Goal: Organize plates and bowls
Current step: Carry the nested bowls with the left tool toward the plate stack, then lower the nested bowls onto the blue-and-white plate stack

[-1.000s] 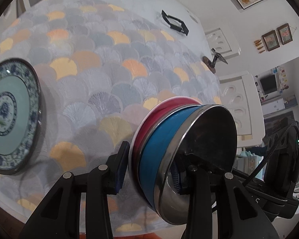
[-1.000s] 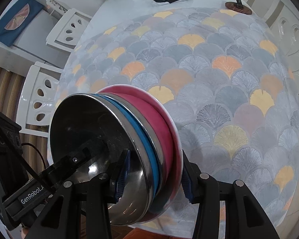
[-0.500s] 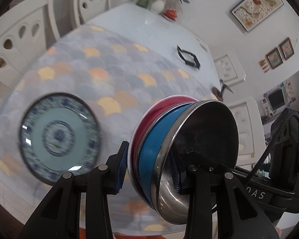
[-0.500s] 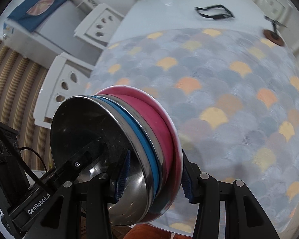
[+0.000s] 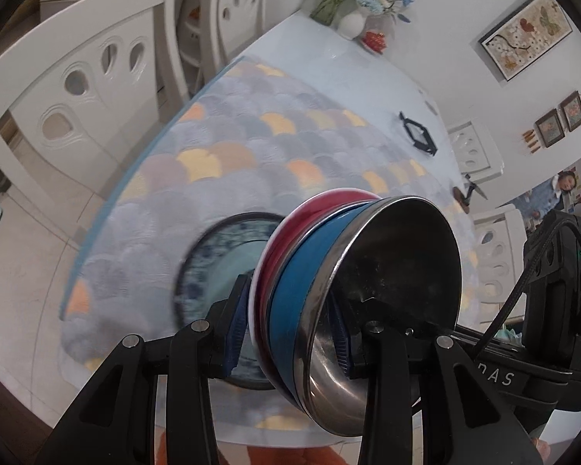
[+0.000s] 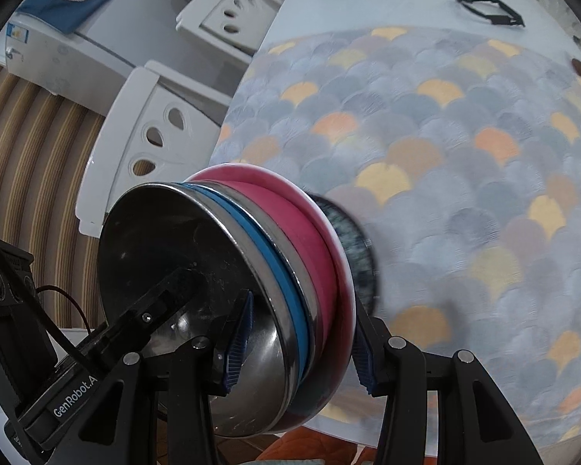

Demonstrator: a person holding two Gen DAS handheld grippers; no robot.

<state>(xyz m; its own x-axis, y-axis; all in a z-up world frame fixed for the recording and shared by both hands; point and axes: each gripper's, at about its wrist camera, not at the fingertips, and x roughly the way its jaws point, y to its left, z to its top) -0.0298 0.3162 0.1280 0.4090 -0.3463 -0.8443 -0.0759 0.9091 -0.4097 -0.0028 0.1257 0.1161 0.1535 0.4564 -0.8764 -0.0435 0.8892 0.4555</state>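
Bowls, left wrist view: we hold the nested stack of bowls (image 5: 352,290) on edge, clear of the table, a pink one, a blue one and a steel one innermost.
Left gripper (image 5: 290,325): our jaws are narrowed onto the stack's rim, one blue pad against the pink outside, the other inside the steel bowl.
Change in this view: a second ago the patterned plate (image 5: 217,271) lay far off at the left edge; now it sits directly behind the stack, part hidden by it.
Meaning: we judge the carry is nearly over the plate, so setting the bowls down on it looks like the next step.
Writing in this view: letters reading roughly "nAS" on the other gripper's body, upside down and cut off.
Bowls, right wrist view: the same stack (image 6: 251,294) is held from the opposite side.
Right gripper (image 6: 298,348): jaws part closed, clamped across the rim.
Change in this view: the plate (image 6: 348,244) was out of sight before; its rim now peeks out past the pink bowl, on the scalloped tablecloth (image 6: 464,155).
Writing in this view: "GenRobot.A", partly cut off.
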